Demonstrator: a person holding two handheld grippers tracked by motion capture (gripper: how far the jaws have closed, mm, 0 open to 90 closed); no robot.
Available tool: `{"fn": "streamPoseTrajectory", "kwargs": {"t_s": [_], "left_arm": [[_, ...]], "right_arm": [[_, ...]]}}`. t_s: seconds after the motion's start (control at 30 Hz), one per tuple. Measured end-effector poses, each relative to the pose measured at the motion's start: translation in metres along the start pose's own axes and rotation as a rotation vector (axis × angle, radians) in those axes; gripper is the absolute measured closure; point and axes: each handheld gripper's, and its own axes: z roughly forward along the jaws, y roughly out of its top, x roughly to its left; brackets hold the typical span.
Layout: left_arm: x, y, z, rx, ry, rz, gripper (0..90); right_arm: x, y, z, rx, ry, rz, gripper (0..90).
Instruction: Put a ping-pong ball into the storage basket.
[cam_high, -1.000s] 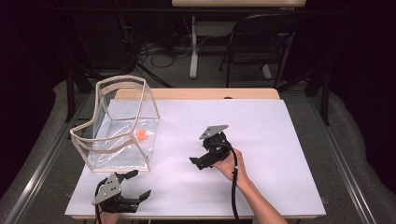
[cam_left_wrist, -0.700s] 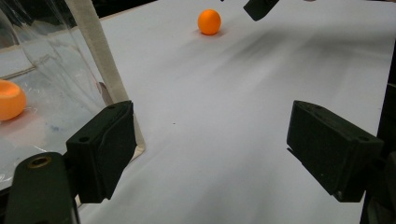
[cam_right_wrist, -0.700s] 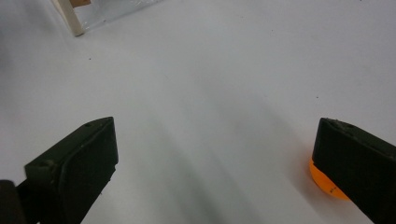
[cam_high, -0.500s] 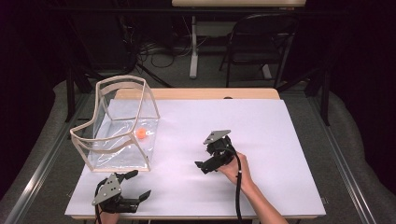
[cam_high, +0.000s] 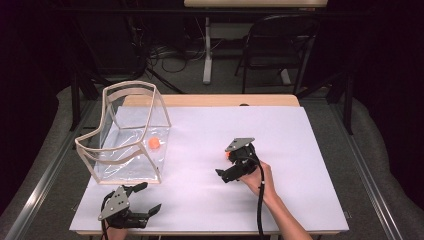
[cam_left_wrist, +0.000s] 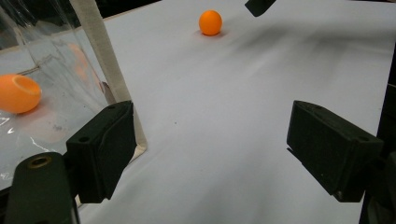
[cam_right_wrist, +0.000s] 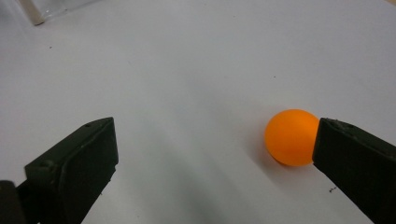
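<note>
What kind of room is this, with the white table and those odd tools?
Probably a lab or recording studio: dark curtained surroundings, a white table for trials, cables on the floor, a folding chair, and a hand-held gripper beside an orange ball.

White table (cam_high: 300, 130) carries clear bag (cam_high: 127, 135) at left, orange ball (cam_right_wrist: 290, 136) near centre-right.
</note>
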Motion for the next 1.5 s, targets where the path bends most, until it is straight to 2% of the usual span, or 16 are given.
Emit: {"fn": "streamPoseTrajectory", "kwargs": {"t_s": [0.2,0.63,1.0,1.37,1.43,1.5], "left_arm": [[0.0,0.0,0.0,-0.001,0.0,0.0,15.8],[0.0,0.0,0.0,-0.002,-0.003,0.0,15.8],[0.0,0.0,0.001,-0.002,-0.005,0.001,15.8],[0.0,0.0,0.001,0.0,-0.008,0.002,15.8],[0.0,0.0,0.001,0.0,-0.01,0.003,15.8],[0.0,0.0,0.001,0.0,-0.01,0.0,15.8]], "right_arm": [[-0.01,-0.002,0.0,0.002,-0.03,0.015,0.0],[-0.029,-0.006,0.008,0.014,-0.055,0.068,0.0],[-0.04,-0.008,0.018,0.026,-0.052,0.119,0.0],[-0.041,-0.007,0.022,0.0,-0.055,0.122,13.7],[-0.042,-0.008,0.024,-0.004,-0.063,0.138,14.9],[-0.044,-0.008,0.028,0.015,-0.071,0.154,17.2]]}}
